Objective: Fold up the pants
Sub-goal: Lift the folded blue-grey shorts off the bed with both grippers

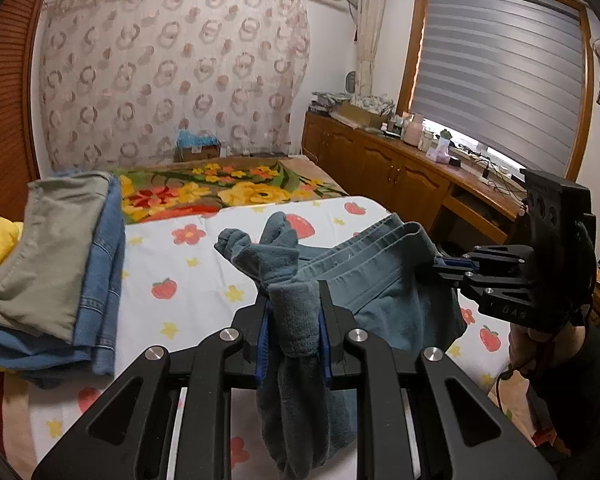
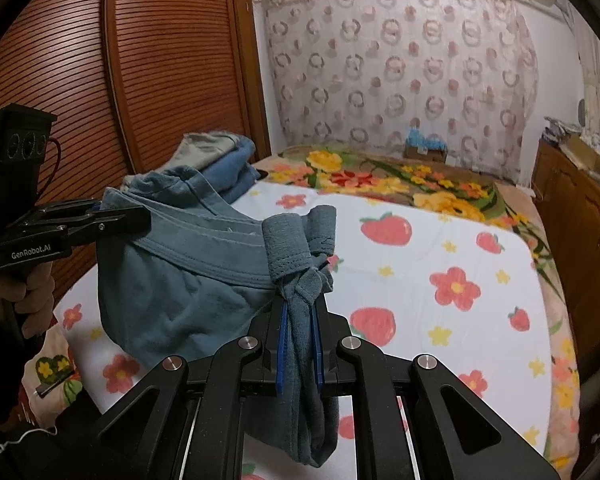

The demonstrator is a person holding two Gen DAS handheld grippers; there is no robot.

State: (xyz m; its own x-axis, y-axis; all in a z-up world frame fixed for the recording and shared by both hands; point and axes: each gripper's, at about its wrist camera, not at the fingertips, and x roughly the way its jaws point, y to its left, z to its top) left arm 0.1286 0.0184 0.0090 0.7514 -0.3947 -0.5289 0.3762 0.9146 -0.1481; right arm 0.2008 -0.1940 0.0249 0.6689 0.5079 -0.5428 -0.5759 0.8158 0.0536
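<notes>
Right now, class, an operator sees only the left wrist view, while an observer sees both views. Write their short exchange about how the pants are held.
Operator: What exactly does the right gripper pinch?
Observer: A bunched, knotted-looking wad of the pants, with loose fabric hanging below its pads.
Operator: And what is behind my left gripper?
Observer: A hand wrapped round its handle.
</notes>
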